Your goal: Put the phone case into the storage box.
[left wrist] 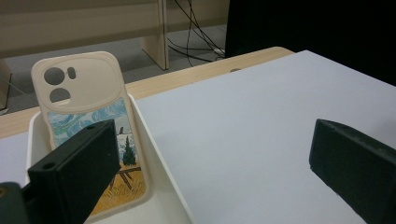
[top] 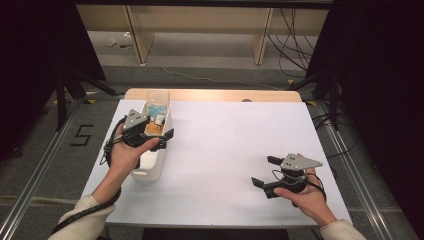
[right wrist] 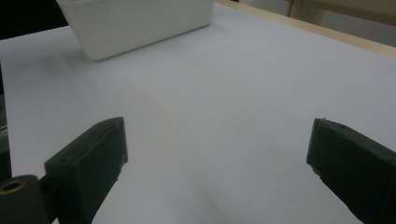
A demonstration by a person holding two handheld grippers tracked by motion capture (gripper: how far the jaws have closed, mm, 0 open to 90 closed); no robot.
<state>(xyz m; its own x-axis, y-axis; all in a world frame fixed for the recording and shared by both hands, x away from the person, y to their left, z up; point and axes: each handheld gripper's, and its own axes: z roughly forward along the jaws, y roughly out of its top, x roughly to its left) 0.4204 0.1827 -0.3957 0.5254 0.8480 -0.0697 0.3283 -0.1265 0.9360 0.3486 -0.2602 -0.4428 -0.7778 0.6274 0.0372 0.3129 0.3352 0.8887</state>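
A cream phone case [top: 158, 106] with a painted landscape stands upright in the far end of a white bin [top: 149, 167] on the left of the white sheet. In the left gripper view the phone case [left wrist: 84, 107] leans against the end of the bin [left wrist: 161, 186], with camera cutouts at its top. My left gripper [top: 166, 140] is over the bin, open, with nothing between its jaws; one jaw sits in front of the case. My right gripper [top: 264, 171] rests open over bare sheet at the near right, pointing left toward the bin [right wrist: 140, 23].
The white sheet [top: 235, 135] covers a wooden table whose far edge [top: 215, 95] shows. Beyond it are wooden furniture legs and cables on the floor. Black stands flank the table on both sides.
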